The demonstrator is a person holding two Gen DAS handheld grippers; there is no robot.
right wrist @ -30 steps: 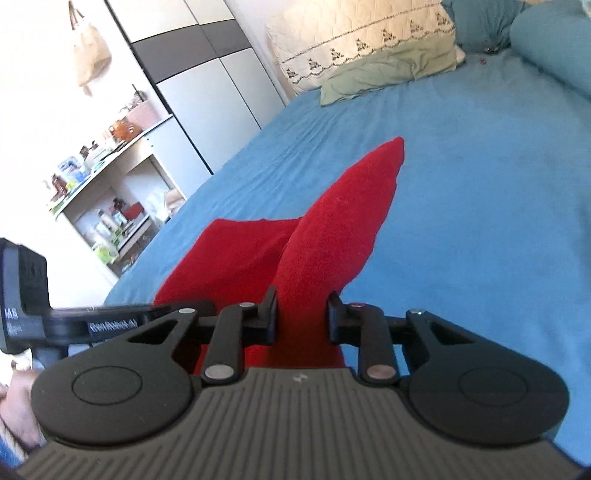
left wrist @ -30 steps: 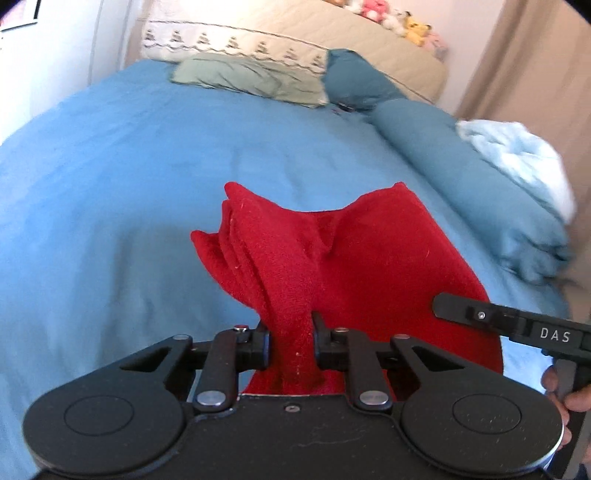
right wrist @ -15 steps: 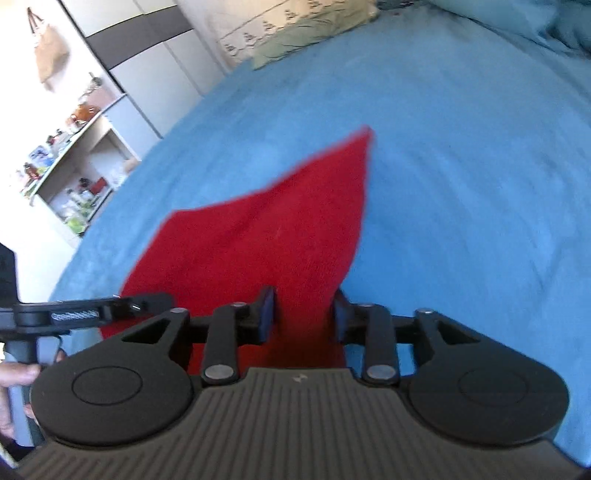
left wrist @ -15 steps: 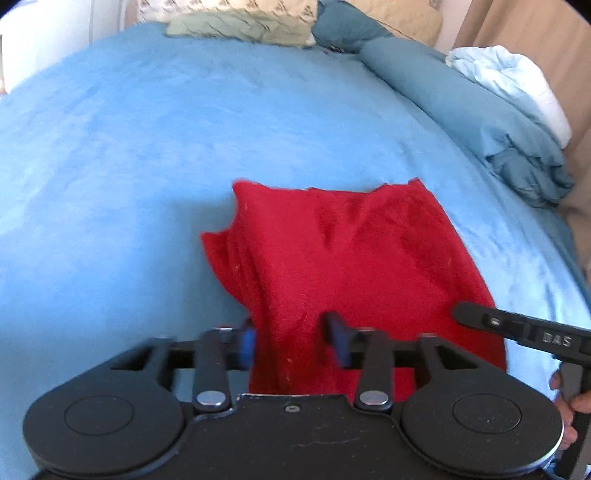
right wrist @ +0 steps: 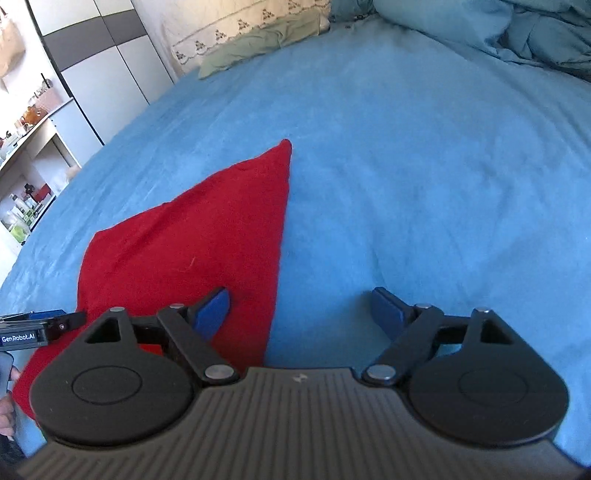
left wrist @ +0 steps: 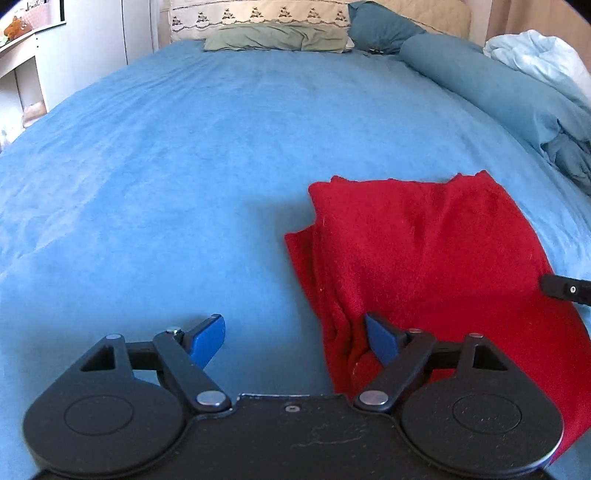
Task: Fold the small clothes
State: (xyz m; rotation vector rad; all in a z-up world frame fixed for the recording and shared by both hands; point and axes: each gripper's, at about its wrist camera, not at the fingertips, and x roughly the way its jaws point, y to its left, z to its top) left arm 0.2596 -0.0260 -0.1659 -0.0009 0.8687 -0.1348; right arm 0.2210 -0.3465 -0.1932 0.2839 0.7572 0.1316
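My left gripper (left wrist: 295, 338) is spread wide, holding nothing, its right pad at the red cloth's (left wrist: 424, 258) bunched edge. My right gripper (right wrist: 301, 308) is likewise released. The cloth lies folded on the blue bedspread (left wrist: 184, 166); pillows (left wrist: 273, 37) lie beyond.

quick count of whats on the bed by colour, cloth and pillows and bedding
red: 1, the cloth
cream: 1, the embroidered pillow
green: 1, the flat pillow
dark teal: 2, the pillow and the rolled duvet
pale blue: 1, the crumpled blanket
total: 6, all lying on the blue sheet
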